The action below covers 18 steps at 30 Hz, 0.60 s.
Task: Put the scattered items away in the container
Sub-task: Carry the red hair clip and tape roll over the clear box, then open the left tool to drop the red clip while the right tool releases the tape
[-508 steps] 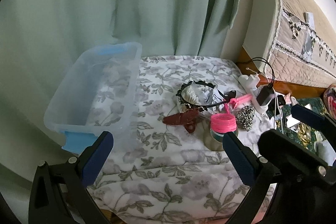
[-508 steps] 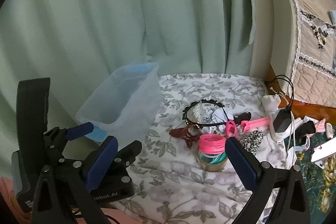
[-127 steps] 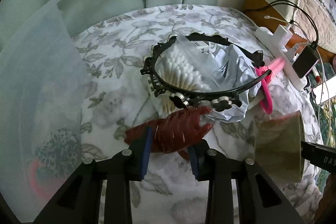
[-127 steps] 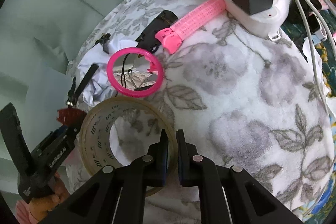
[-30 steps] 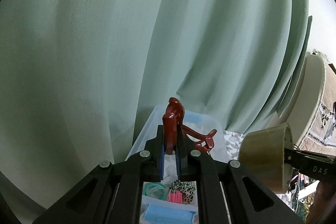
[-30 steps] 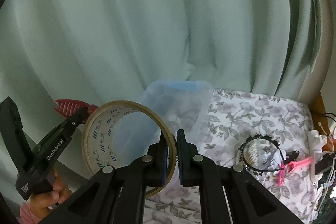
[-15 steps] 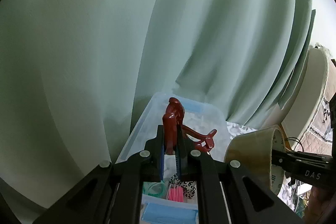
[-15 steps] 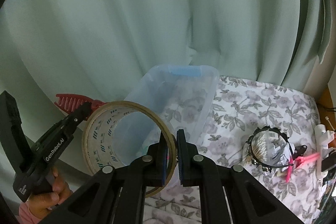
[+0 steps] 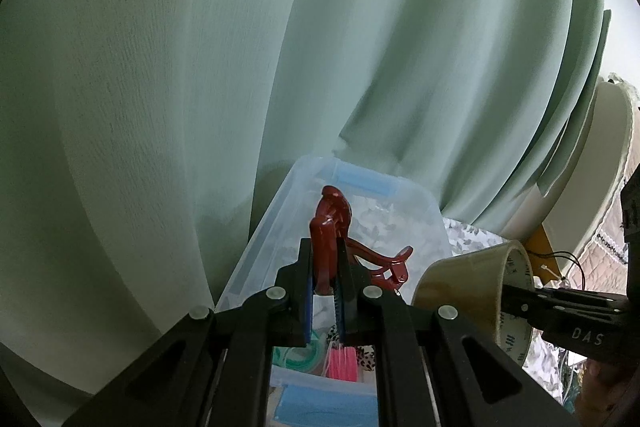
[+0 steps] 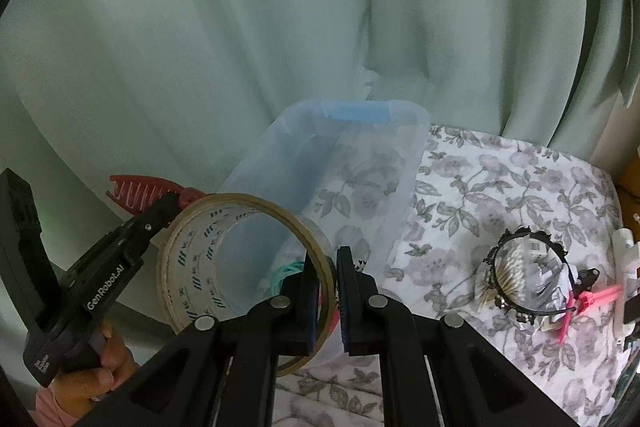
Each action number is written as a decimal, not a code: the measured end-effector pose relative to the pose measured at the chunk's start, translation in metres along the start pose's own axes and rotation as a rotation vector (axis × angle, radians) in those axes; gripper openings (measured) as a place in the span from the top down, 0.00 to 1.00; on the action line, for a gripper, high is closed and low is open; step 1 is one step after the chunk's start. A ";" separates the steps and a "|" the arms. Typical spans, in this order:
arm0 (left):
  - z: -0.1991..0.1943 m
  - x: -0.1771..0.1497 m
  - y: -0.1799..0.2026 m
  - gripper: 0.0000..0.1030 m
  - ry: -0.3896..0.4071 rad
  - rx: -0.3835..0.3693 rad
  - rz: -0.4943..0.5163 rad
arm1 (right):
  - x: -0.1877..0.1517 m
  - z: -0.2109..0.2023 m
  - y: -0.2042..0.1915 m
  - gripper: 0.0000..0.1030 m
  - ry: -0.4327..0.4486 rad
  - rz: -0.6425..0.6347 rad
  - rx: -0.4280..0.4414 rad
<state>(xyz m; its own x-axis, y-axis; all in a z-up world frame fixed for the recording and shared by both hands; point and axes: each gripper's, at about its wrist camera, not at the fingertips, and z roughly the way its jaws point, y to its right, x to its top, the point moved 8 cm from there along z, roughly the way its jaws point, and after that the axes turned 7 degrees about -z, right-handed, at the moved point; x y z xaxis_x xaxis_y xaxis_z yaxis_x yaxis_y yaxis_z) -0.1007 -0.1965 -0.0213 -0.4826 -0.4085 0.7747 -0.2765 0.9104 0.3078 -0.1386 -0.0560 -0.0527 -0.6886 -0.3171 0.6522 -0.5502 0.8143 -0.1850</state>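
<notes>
A: What is the left tool (image 9: 325, 301) doing at this moment?

B: It is gripping the red hair claw (image 9: 334, 239). Its jaws are almost fully closed, and the claw is standing upright between the pads. It is hanging over the open bin (image 9: 424, 205), near the front end.

A: And the right tool (image 10: 326, 301)?

B: It is pinching the wall of the tape roll (image 10: 240, 267). One finger is sitting inside the ring and the other outside, so the jaws are nearly closed on the thin wall. The roll is hanging beside the near end of the bin (image 10: 404, 163), and I think not fully over it.

A: So which step is going on?

B: I am judging that both tools are carrying their items to the bin, and the release is coming next. Inside the bin some things are already lying: teal bands (image 9: 298, 353), pink bands (image 9: 342, 363) and a leopard piece (image 9: 366, 355).

A: What is the next move asking for?

B: Each tool is needing to come over the opening and then open. The roll is wide, so it is needing free space between the walls.

A: What is remaining on the bed (image 10: 520, 195)?

B: A black headband (image 10: 524, 273) around a bag of cotton swabs (image 10: 514, 269), and a pink item (image 10: 588, 301) beside them.
</notes>
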 end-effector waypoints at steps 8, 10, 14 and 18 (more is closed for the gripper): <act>0.021 -0.006 0.002 0.92 -0.028 -0.006 -0.009 | -0.001 0.010 0.000 0.90 -0.023 0.005 0.005; 0.025 -0.007 0.003 0.92 -0.035 -0.009 -0.007 | -0.001 0.011 0.000 0.90 -0.028 0.009 0.004; 0.030 -0.009 0.001 0.92 -0.042 -0.004 -0.013 | -0.001 0.014 0.002 0.87 -0.036 0.016 0.002; 0.025 -0.009 -0.004 0.92 -0.045 0.002 -0.018 | -0.002 0.016 0.002 0.87 -0.042 0.018 0.004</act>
<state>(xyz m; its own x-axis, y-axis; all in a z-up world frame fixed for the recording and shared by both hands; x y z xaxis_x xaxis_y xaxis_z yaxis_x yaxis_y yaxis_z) -0.1161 -0.1977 -0.0431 -0.5147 -0.4270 0.7435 -0.2866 0.9029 0.3202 -0.1460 -0.0618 -0.0658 -0.7176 -0.3226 0.6172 -0.5393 0.8181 -0.1995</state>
